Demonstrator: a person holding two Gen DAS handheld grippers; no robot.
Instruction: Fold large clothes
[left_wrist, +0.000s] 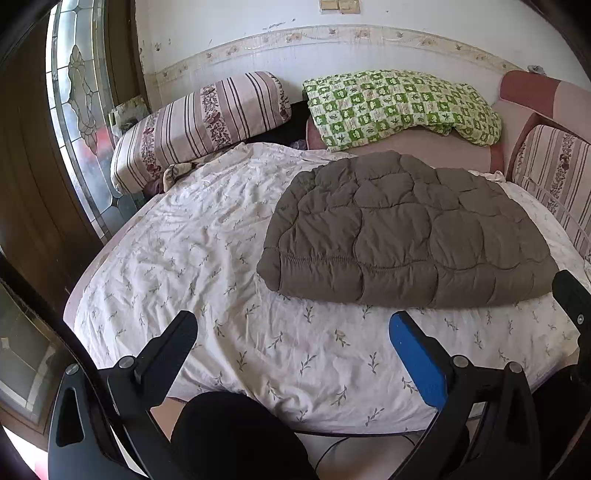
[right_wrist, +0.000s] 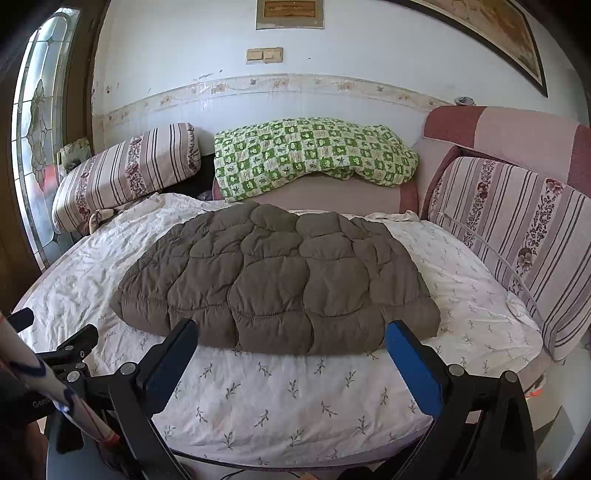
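A brown quilted padded garment (left_wrist: 406, 236) (right_wrist: 280, 277) lies folded into a flat bundle on the bed's white leaf-print sheet (left_wrist: 207, 258) (right_wrist: 295, 398). My left gripper (left_wrist: 291, 325) is open and empty, held over the sheet's near edge, to the left of the garment's front corner. My right gripper (right_wrist: 291, 332) is also open and empty, just in front of the garment's near edge, its fingers not touching it. The right gripper's tip (left_wrist: 572, 291) shows at the right edge of the left wrist view, and the left gripper (right_wrist: 70, 347) at the lower left of the right wrist view.
A striped bolster (left_wrist: 199, 125) (right_wrist: 125, 170) and a green checked blanket (left_wrist: 399, 103) (right_wrist: 314, 155) lie at the bed's far side. A striped cushion (right_wrist: 517, 236) and pink headboard (right_wrist: 498, 129) stand on the right. A stained-glass door (left_wrist: 81, 103) is on the left. A person's knee (left_wrist: 236, 432) is below.
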